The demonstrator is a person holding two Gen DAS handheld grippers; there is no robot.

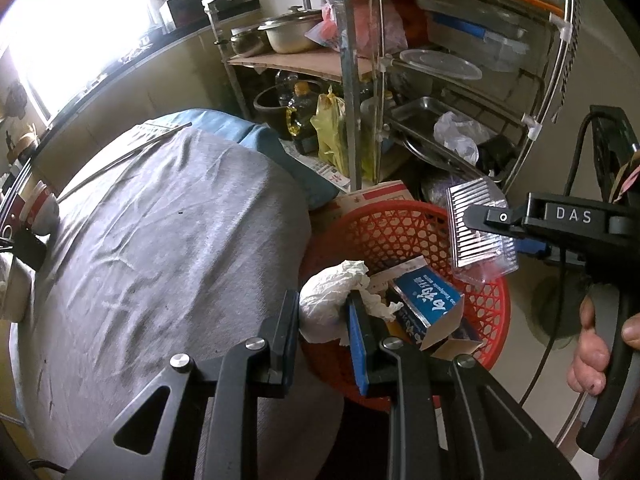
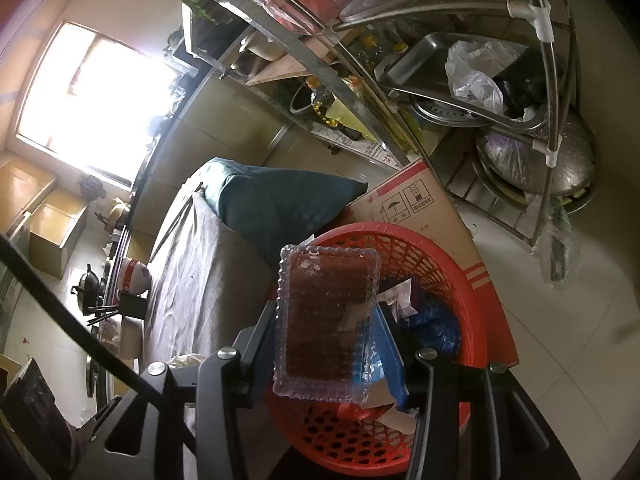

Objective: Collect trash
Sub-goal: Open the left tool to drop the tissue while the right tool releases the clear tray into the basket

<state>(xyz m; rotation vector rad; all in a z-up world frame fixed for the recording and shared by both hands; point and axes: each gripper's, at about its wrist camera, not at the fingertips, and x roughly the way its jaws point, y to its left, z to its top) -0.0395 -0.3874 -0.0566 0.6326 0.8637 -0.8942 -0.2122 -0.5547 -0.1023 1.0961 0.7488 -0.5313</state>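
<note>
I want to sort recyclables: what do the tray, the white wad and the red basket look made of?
Tray: clear, glossy thin plastic, see-through with ribbed edges. White wad: likely tissue paper, matte and crumpled. Red basket: moulded plastic by its look, an open lattice with a slight sheen.

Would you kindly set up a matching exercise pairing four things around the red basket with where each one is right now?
Things:
1. crumpled white tissue
2. clear plastic tray
3. blue carton
4. grey cloth

Places:
A. lying inside the red basket
B. held in the right gripper, above the basket
C. spread over the table
D. held in the left gripper, at the basket's rim

Pairs: 1-D, 2-B, 3-A, 4-C
</note>
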